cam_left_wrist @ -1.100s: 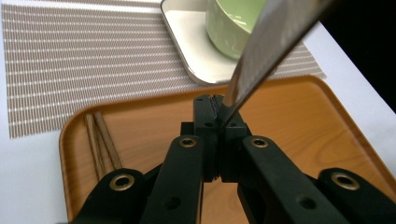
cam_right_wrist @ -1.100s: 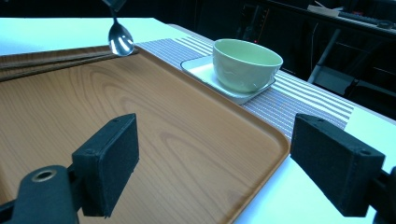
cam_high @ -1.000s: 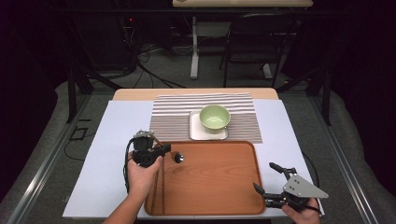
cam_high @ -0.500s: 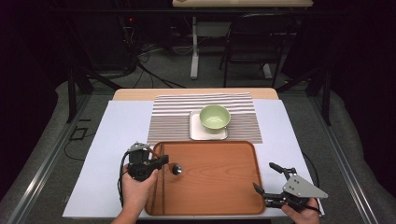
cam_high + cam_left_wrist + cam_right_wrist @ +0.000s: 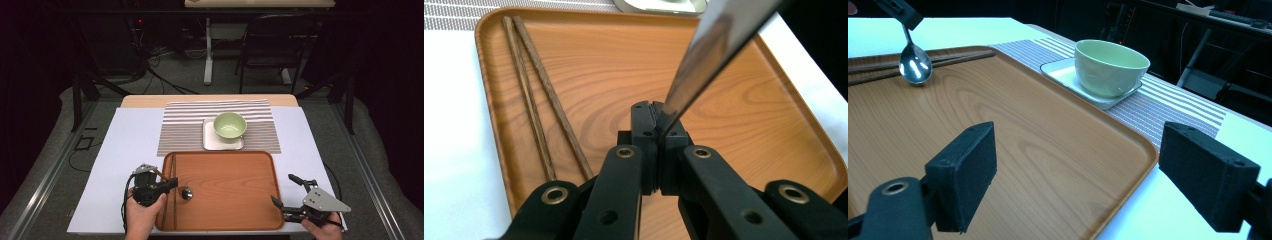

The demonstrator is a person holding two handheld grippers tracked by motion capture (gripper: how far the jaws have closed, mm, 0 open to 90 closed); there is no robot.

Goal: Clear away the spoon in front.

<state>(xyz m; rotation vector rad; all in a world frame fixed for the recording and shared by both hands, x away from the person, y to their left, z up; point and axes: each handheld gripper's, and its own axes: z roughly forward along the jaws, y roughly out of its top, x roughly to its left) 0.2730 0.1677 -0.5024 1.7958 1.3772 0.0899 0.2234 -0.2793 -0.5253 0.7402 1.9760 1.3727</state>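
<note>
My left gripper (image 5: pixel 172 182) is shut on the handle of a metal spoon (image 5: pixel 187 194) at the tray's left front. In the left gripper view the jaws (image 5: pixel 658 112) pinch the shiny handle (image 5: pixel 719 45), which runs up and to the right. The spoon's bowl (image 5: pixel 914 65) hangs at the surface of the wooden tray (image 5: pixel 220 154), beside a pair of dark chopsticks (image 5: pixel 171 165) lying along the tray's left side. My right gripper (image 5: pixel 282 188) stands open over the tray's right front corner, with nothing between its pads (image 5: pixel 965 175).
A green bowl (image 5: pixel 230 125) sits on a small white plate (image 5: pixel 210 142) on a striped mat (image 5: pixel 180 125) just behind the tray. White paper covers the table around them. Chairs and desk legs stand in the dark beyond the far edge.
My left gripper has carried the spoon toward the table's front edge and slightly lower. The right gripper has stayed put.
</note>
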